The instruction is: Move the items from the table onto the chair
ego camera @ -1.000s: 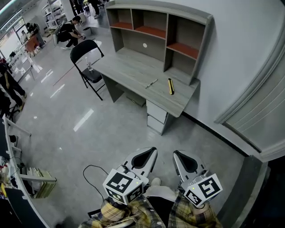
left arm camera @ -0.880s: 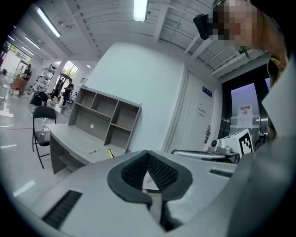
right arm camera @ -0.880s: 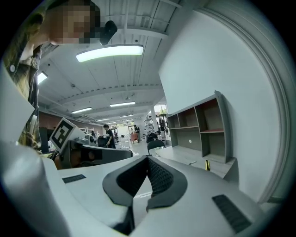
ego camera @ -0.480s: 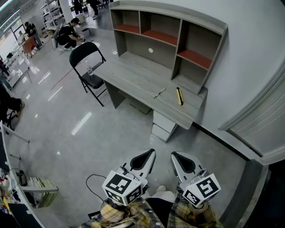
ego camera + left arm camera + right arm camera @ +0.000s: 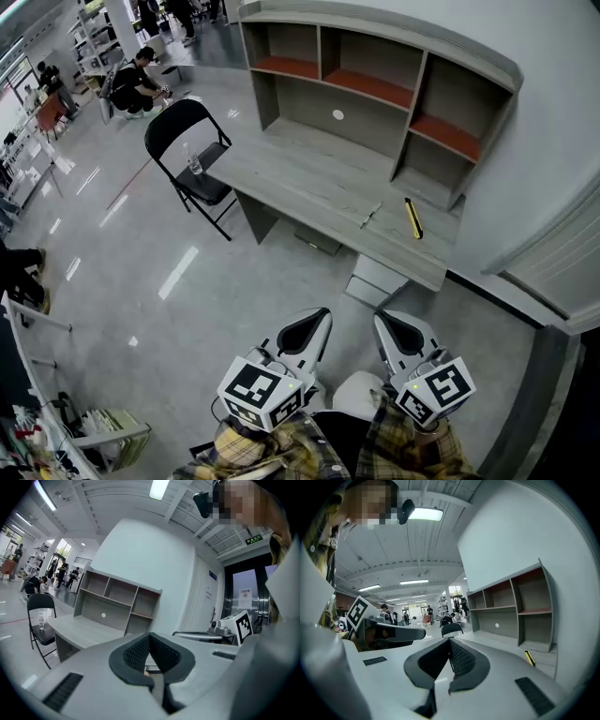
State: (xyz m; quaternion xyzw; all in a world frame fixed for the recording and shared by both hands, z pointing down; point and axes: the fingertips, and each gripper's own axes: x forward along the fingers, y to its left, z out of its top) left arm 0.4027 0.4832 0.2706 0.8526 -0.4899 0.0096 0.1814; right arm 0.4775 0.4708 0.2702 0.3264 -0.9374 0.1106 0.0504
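A yellow-and-black tool (image 5: 412,217) and a small slim metal tool (image 5: 371,216) lie at the right end of the grey desk (image 5: 309,178), below its hutch. A black folding chair (image 5: 192,155) stands at the desk's left end with a clear bottle (image 5: 194,161) on its seat. My left gripper (image 5: 317,317) and right gripper (image 5: 381,321) are side by side low in the head view, over the floor and well short of the desk. Both are shut on nothing. The right gripper view shows the right gripper (image 5: 450,640) and the yellow tool (image 5: 529,658) beyond it; the left gripper view shows the left gripper (image 5: 149,635) and the chair (image 5: 40,620).
A drawer unit (image 5: 380,278) sits under the desk's right end. A wall and a door frame (image 5: 553,272) close off the right side. A low rack with books (image 5: 112,431) stands at the bottom left. People (image 5: 136,80) crouch and stand far back on the left.
The desk has drawn nearer and slid to the right in the head view. Both grippers have travelled forward together over the floor, still shut.
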